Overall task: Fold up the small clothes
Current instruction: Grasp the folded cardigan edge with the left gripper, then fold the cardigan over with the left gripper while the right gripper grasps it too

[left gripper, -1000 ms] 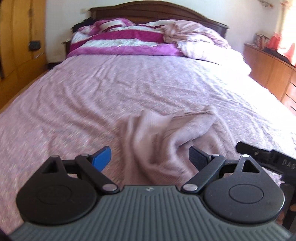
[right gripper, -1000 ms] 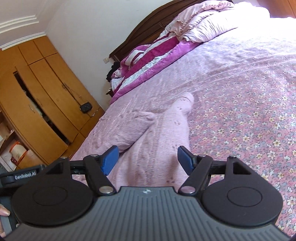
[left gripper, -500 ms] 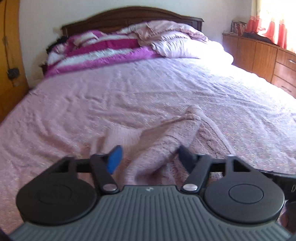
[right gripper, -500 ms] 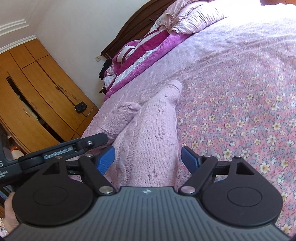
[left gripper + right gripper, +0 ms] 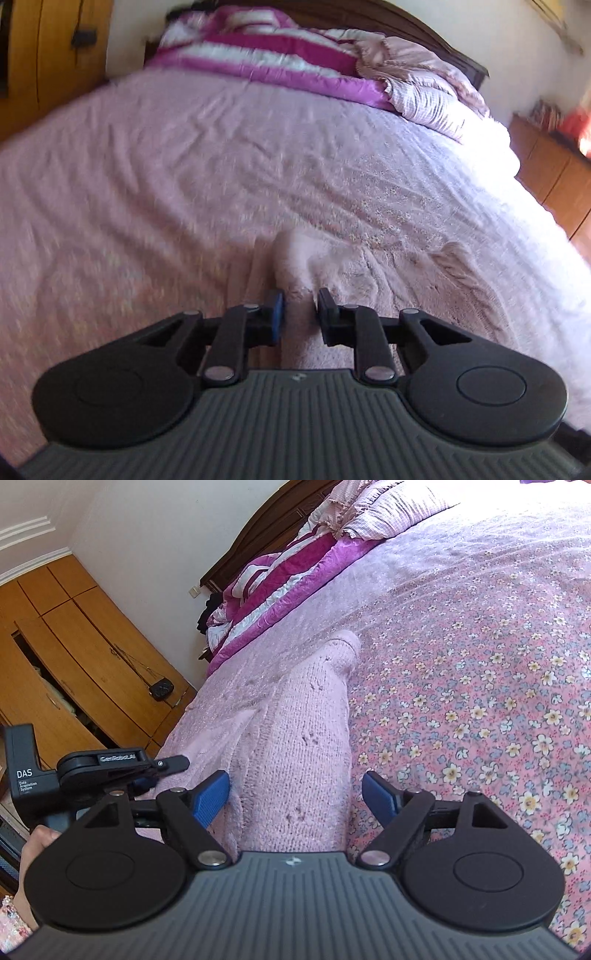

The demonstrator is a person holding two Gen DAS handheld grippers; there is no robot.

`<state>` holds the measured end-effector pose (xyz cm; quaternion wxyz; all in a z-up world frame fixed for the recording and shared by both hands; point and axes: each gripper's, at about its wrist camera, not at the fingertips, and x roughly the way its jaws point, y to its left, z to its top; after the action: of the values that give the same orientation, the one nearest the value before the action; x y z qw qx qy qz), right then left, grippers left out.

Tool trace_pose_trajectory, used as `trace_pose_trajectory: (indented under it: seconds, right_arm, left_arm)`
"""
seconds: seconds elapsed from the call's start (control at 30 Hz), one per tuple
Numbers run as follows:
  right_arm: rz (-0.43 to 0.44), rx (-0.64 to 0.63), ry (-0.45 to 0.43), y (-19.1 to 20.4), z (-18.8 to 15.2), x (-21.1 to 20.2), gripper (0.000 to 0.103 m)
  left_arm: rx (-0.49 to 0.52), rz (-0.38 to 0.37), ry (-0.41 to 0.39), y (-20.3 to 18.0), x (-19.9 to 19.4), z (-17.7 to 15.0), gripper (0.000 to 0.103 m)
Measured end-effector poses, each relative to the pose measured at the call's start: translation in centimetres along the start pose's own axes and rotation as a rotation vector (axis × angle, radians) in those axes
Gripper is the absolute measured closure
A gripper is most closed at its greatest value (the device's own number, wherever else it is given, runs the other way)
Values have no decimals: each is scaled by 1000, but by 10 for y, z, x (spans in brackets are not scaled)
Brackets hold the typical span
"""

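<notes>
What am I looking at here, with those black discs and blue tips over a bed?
There is no robot. A person holds a two-finger tool in each hand, and a small wide-angle camera on each tool looks forward along its fingers. The black discs and ribbed plate at the bottom of each picture are the tool's own body.

One picture is from the left hand-held gripper. Its jaws have just been closing and now pinch a fold of the pale pink knitted garment.

The other is from the right hand-held gripper. Its blue fingers stand wide apart on either side of the garment's long knitted part, not pressing it. The left tool shows at this picture's left edge.

Everything lies on a bed with a flowered pink bedspread and a striped magenta blanket by the headboard.
</notes>
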<state>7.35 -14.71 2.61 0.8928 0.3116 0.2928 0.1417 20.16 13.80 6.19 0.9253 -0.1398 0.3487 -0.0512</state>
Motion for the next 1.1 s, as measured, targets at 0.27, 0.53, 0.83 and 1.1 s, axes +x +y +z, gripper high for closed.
trace_pose_trajectory:
  seconds: [0.27, 0.53, 0.83, 1.1]
  right_arm:
    - [0, -9, 11, 2, -4, 3, 19]
    - [-1, -12, 14, 1, -6, 3, 18]
    - [-1, -39, 13, 0, -7, 1, 16]
    - [50, -63, -45, 9, 12, 0, 16]
  left_arm:
    - [-31, -77, 12, 10, -3, -8, 52]
    - [-47, -117, 15, 5, 14, -19, 50]
    - [-92, -87, -2, 7, 15, -27, 51]
    - [-143, -175, -54, 19, -14, -7, 84]
